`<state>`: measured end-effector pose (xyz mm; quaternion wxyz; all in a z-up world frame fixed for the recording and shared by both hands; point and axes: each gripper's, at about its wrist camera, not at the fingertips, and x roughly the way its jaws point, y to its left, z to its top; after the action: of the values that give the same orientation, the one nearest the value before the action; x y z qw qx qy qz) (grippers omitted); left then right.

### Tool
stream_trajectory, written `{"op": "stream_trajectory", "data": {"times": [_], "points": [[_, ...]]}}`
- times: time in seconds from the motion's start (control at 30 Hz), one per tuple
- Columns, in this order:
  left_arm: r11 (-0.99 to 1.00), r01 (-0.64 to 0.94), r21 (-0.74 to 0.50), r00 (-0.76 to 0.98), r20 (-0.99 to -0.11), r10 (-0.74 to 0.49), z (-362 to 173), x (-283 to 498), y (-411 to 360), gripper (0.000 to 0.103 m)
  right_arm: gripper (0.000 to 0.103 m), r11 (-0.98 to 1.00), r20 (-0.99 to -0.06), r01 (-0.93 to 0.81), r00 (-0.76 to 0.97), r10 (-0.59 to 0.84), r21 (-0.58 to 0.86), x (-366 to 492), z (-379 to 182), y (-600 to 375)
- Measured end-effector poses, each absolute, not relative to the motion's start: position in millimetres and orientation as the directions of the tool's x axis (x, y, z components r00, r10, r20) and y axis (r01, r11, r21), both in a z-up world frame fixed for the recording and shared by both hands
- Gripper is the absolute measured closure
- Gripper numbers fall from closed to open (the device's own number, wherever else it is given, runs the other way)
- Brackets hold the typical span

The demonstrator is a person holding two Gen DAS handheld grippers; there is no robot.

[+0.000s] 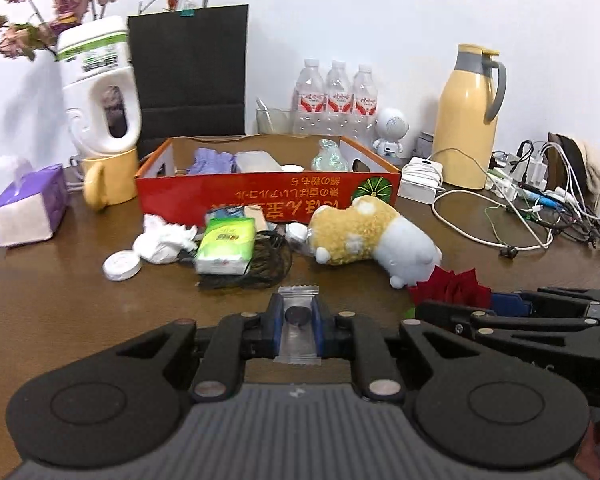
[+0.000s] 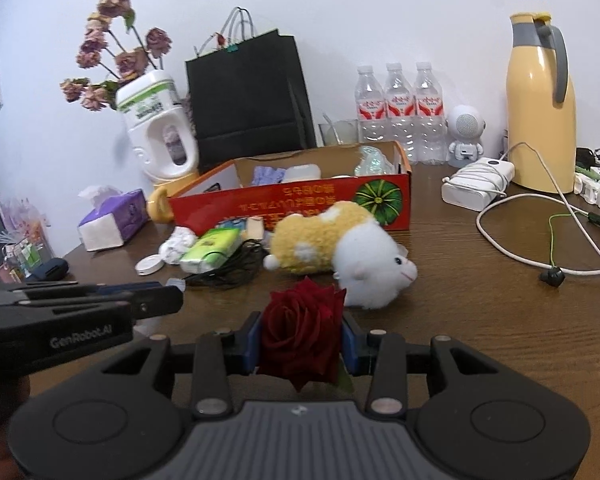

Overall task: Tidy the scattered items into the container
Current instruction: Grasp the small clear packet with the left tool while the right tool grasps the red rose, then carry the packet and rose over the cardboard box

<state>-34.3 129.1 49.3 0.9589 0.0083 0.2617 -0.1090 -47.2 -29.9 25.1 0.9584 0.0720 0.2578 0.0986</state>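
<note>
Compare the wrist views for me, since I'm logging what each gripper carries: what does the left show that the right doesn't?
Only the left wrist view shows the clear plastic sachet with a dark round disc pinched in the left gripper. Only the right wrist view shows the right gripper clamping the dark red rose. Both show the red cardboard box and the yellow-and-white plush toy.

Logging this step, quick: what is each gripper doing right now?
Left gripper: shut on a clear sachet with a dark round piece inside.
Right gripper: shut on a red rose.
</note>
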Motion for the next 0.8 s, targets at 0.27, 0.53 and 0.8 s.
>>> {"op": "stream_trajectory", "data": {"times": [0.27,0.53,0.8], "points": [[0.98,0.196,-0.043,0.86,-0.473,-0.193,57,-73,140,0.088,0.065,0.966,-0.445,-0.184,0.86,0.248,0.182,-80,35,-22],[0.98,0.196,-0.035,0.878,-0.439,-0.192,65,-77,137,0.088,0.065,0.962,-0.427,-0.206,0.864,0.265,0.181,-85,41,-17],[0.978,0.204,-0.048,0.889,-0.409,-0.205,80,-26,132,0.088,0.065,0.967,-0.406,-0.197,0.88,0.248,0.162,-41,58,-17]]}}
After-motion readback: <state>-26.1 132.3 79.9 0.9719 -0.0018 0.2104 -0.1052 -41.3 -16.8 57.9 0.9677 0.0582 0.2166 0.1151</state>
